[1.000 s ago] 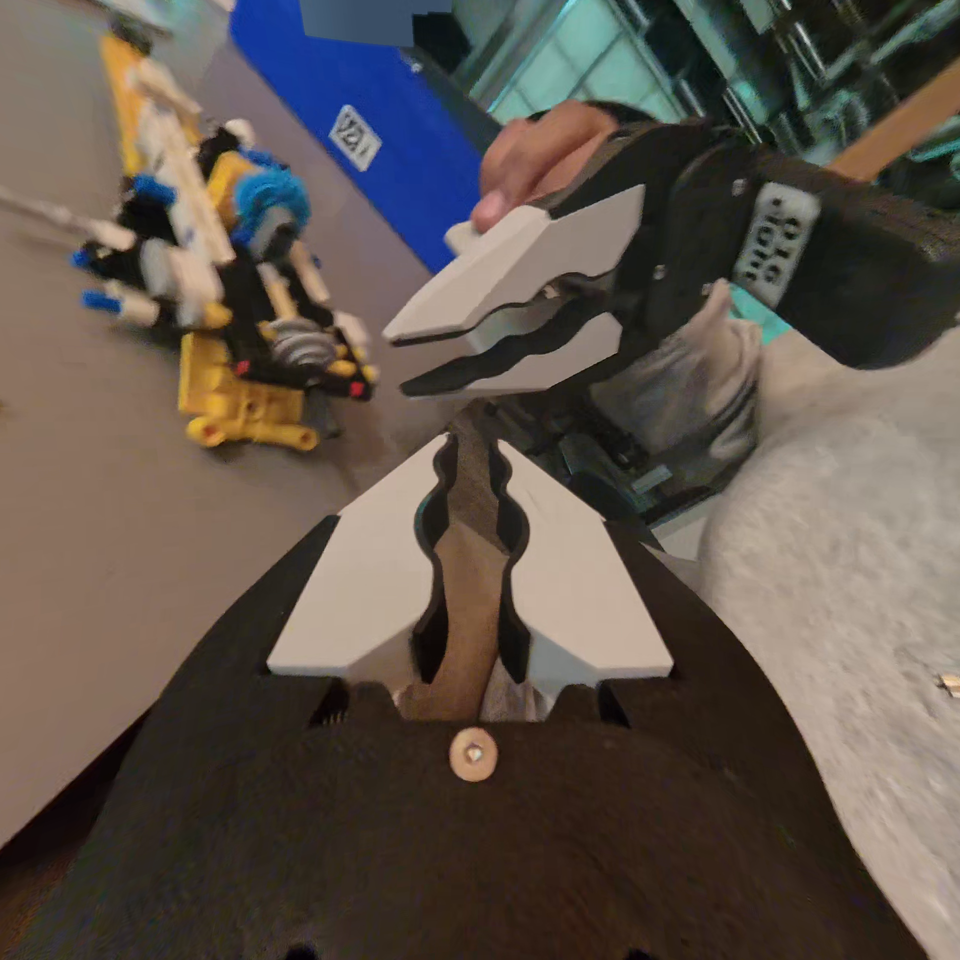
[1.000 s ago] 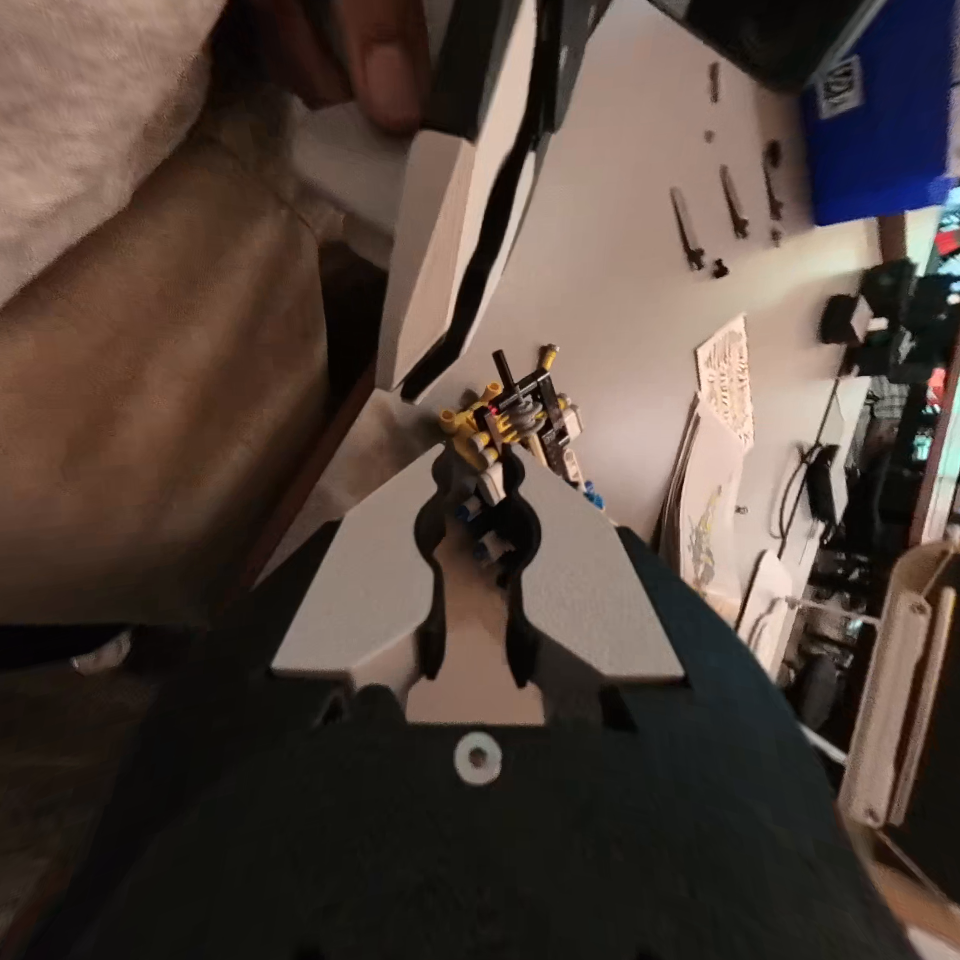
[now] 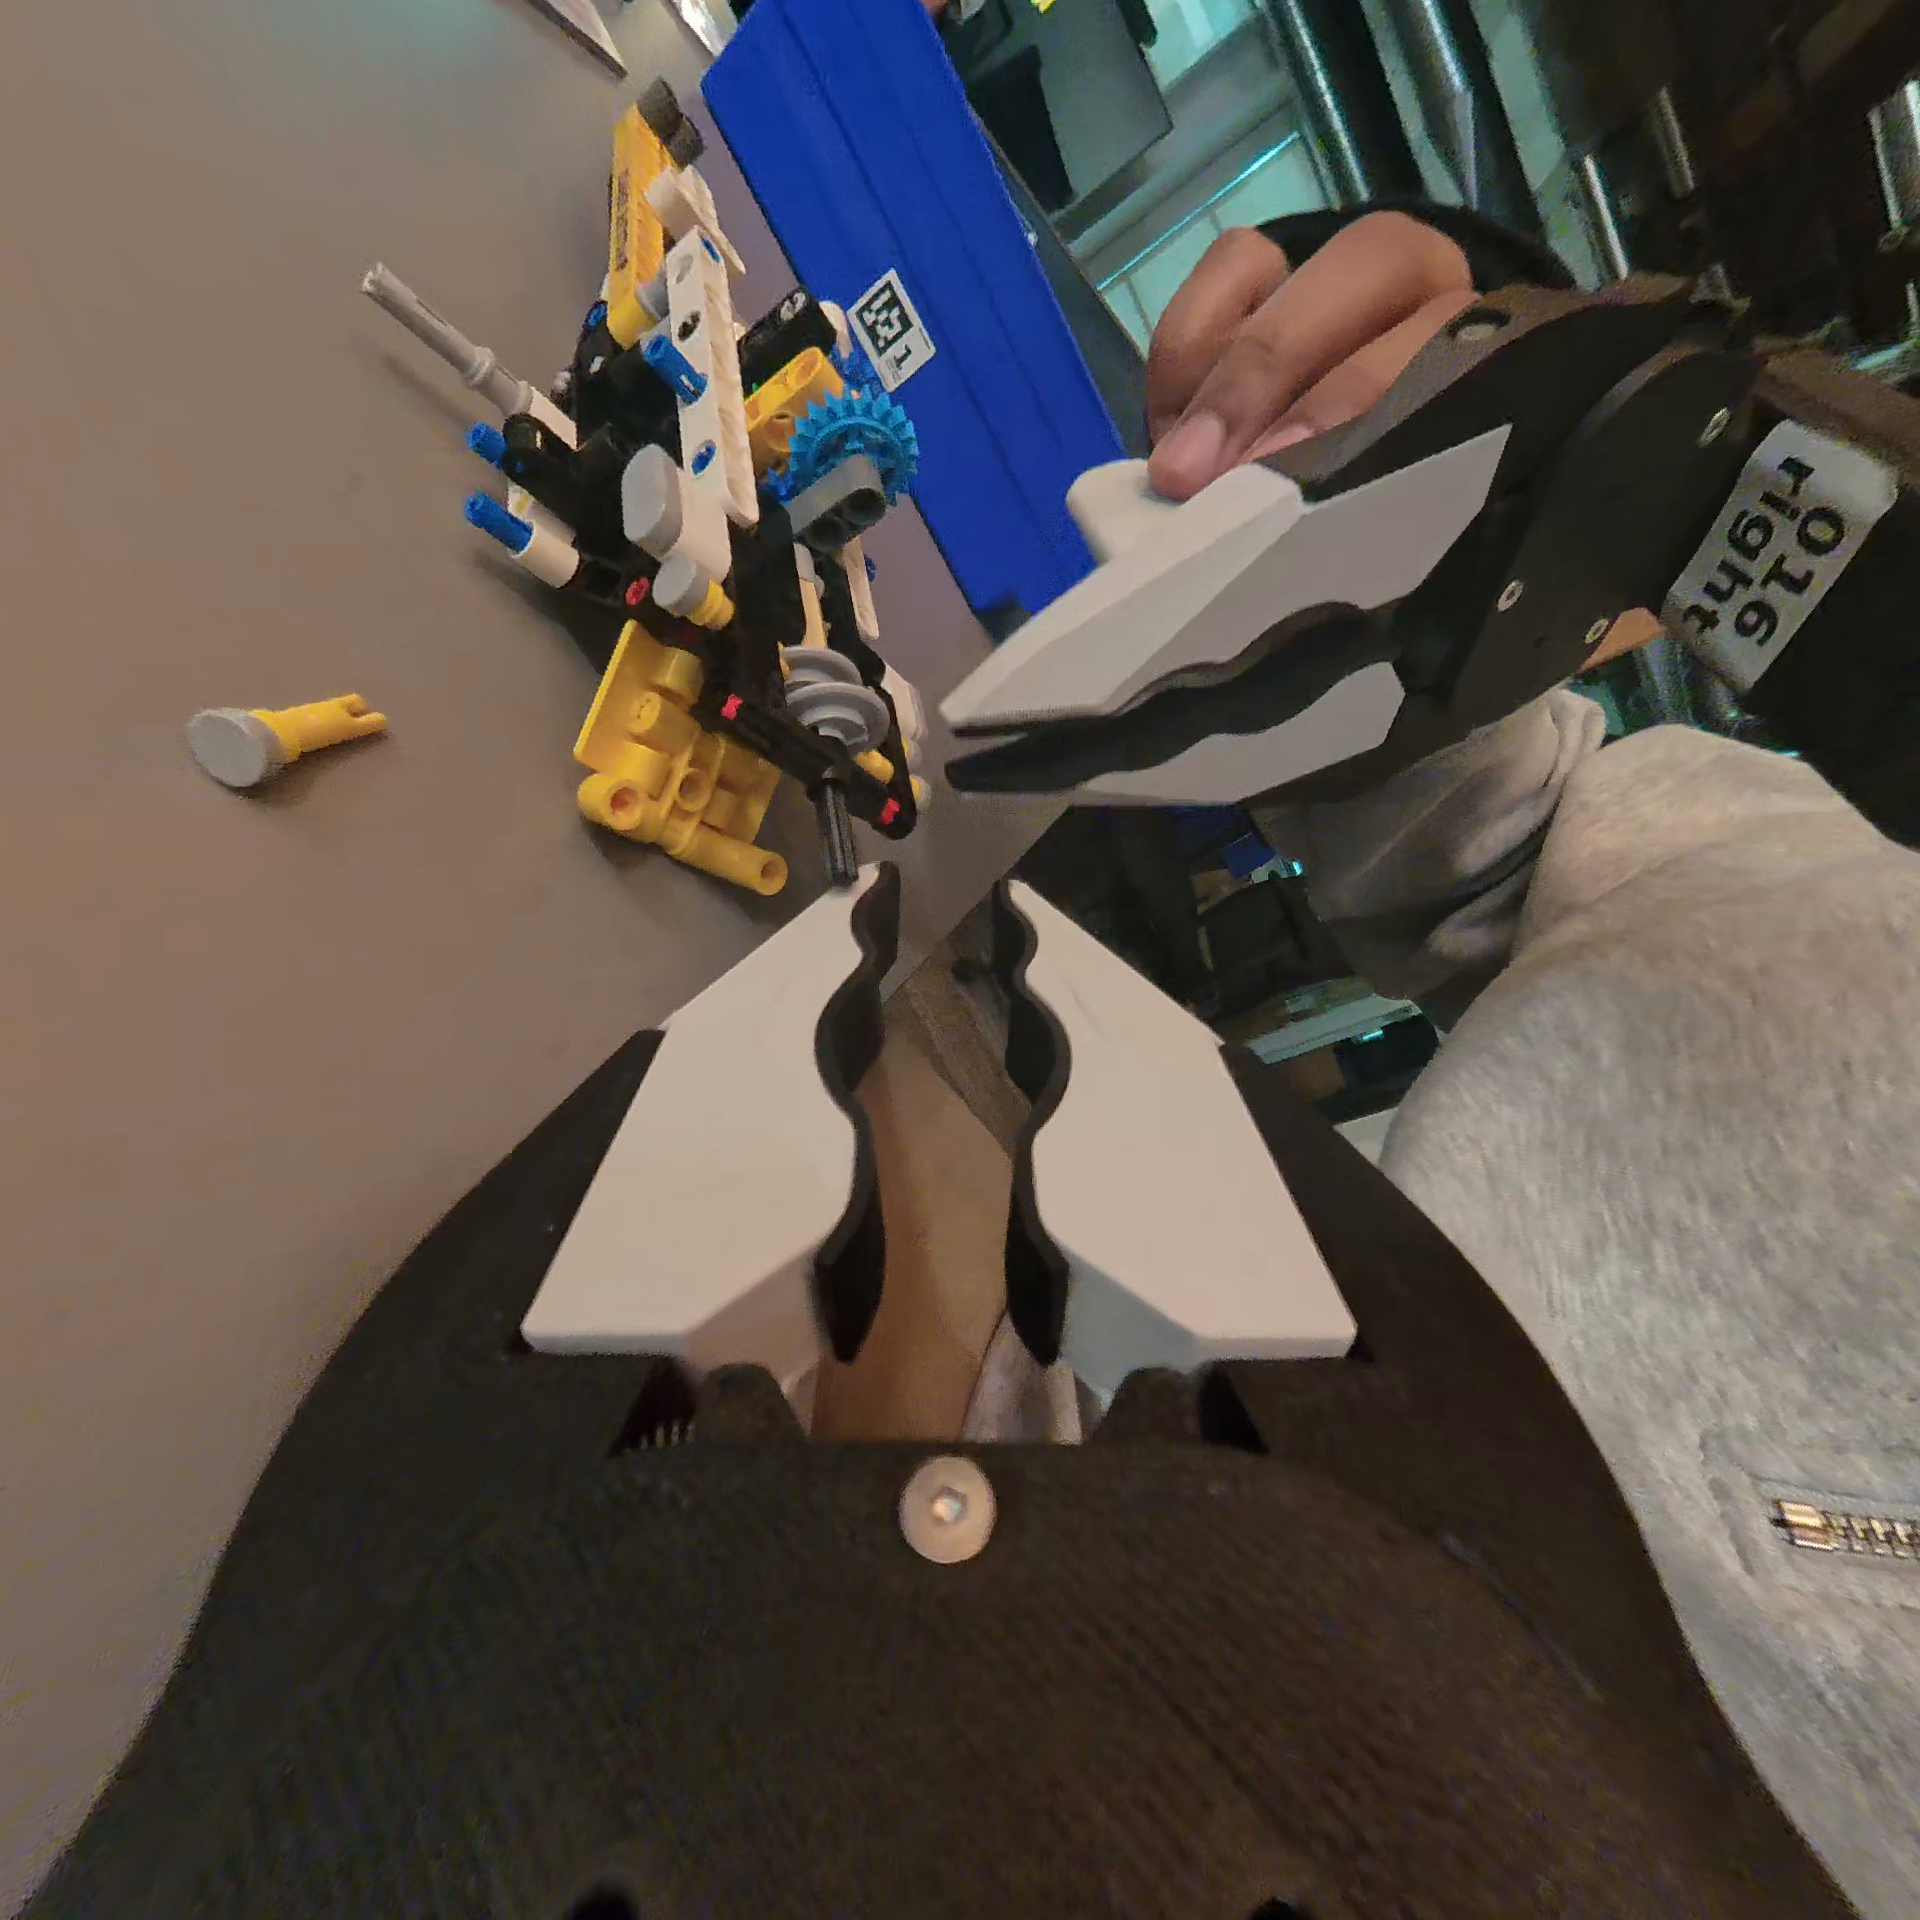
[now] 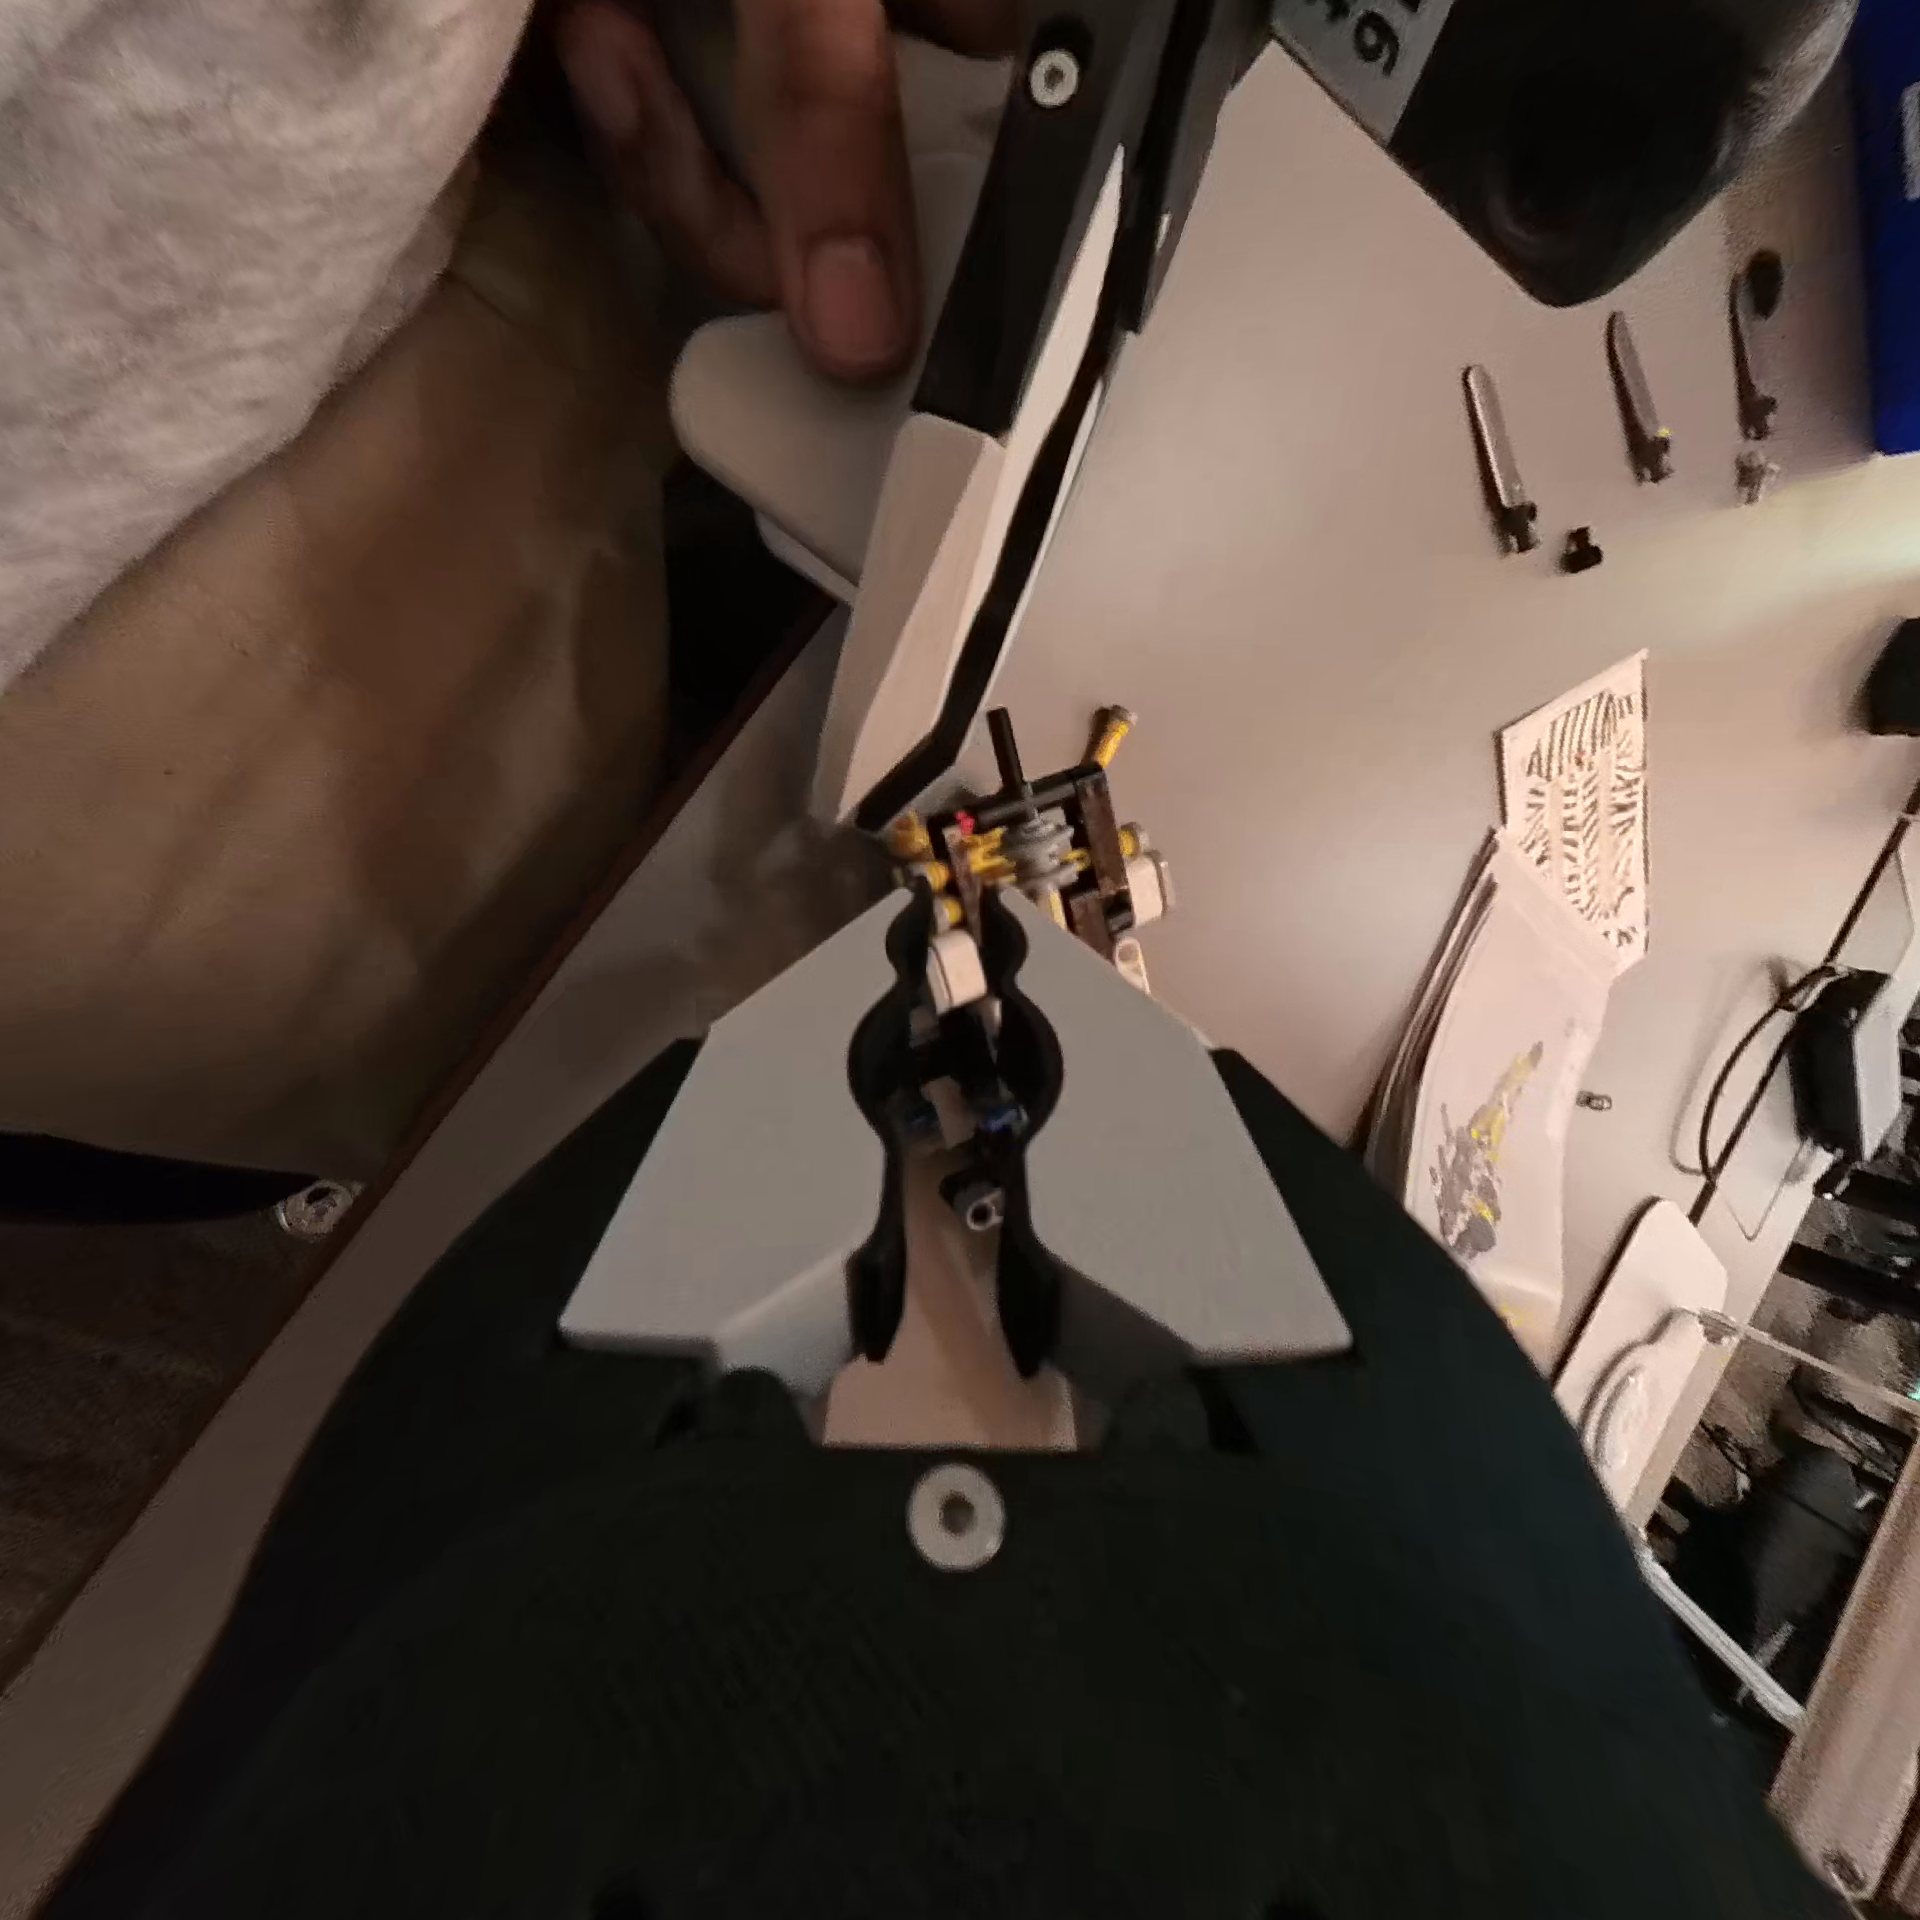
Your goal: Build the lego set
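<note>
The part-built lego model (image 3: 727, 582), yellow, black and white with a blue gear, lies on the grey table near its front edge. It also shows in the right wrist view (image 4: 1049, 862). My left gripper (image 3: 940, 888) is slightly open and empty, its tips just short of the model's near end. My right gripper (image 3: 951, 743) hovers just right of that same end with a narrow gap between its jaws and nothing in them. In its own view the right gripper (image 4: 956, 909) looks along the model. The left gripper (image 4: 852, 821) reaches in from above.
A loose yellow pin with a grey round head (image 3: 281, 732) lies left of the model. A blue bin (image 3: 935, 312) stands behind it. Several long dark pieces (image 4: 1636, 405) and instruction booklets (image 4: 1507, 1039) lie farther along the table. The table edge (image 4: 623, 831) and a person's lap are close by. The tips of both grippers are at nearly the same place.
Both grippers have moved closer to the model's near end. The loose yellow pin has come into the left view. Neither gripper's gap has visibly changed.
</note>
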`<state>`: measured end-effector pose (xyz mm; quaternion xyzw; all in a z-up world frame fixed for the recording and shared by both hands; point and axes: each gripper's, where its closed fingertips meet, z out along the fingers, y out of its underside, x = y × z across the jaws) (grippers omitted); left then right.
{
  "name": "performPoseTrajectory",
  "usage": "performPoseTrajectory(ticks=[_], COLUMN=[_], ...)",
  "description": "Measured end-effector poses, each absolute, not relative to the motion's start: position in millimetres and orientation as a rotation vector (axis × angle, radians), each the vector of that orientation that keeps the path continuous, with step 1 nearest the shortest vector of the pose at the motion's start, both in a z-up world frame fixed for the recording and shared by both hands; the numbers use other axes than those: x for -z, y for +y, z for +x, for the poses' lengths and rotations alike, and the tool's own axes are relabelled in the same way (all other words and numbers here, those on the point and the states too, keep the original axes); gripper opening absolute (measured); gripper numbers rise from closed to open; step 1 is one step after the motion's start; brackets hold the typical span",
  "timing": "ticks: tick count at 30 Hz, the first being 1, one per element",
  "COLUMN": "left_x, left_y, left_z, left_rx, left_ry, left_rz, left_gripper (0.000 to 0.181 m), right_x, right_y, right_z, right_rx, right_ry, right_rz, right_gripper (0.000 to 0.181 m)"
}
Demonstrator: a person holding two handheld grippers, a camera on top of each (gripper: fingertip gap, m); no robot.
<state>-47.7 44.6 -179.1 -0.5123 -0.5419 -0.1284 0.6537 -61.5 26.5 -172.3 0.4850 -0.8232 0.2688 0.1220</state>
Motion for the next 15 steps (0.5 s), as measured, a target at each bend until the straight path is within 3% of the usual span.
performPoseTrajectory(ticks=[15], left_x=[181.8], left_y=[39.9], left_z=[-51.9], left_rx=[0.246], left_ry=[-1.291], left_rz=[-1.175], left_gripper=[0.016], right_x=[179.6], right_y=[19.7], right_z=[-61.9], right_rx=[-0.735], right_ry=[-2.47], right_rz=[1.492], right_gripper=[0.009])
